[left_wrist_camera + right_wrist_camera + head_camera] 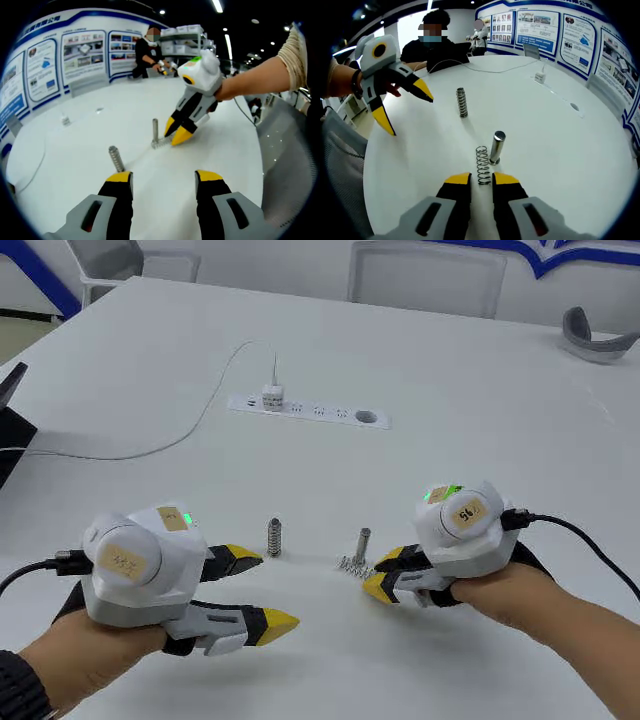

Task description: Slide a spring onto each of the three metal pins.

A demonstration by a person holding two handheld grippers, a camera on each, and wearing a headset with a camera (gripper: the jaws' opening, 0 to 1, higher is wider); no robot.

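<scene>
Springs come in two places here. One is already threaded over a short upright pin [274, 537], a tight grey coil that covers the pin almost to the top. This pin stands on the white tabletop [420, 390] just ahead of your left gripper [268, 590]. The other spring [482, 165] is loose: a thin wire coil with open turns, lying flat on the tabletop. Its far end is at the foot of a bare pin [496, 146], a smooth, shiny metal post with a flat rounded cap, standing upright. The two pins are near each other, with the coiled one to the left in the head view.

Your right gripper [481, 180] points at the loose spring with its jaws only narrowly parted. The near end of the spring lies in the gap between the yellow tips. In the right gripper view a sliver of tabletop shows on each side of the coil, so the jaws do not look pressed onto it.

Your left gripper has its jaws spread wide and holds nothing. It is low over the tabletop, and the tips are apart from the coiled pin.

Farther back on the tabletop lies a white power strip [305, 410] with a plug in it and a thin cable [190, 425] trailing off to the left.
</scene>
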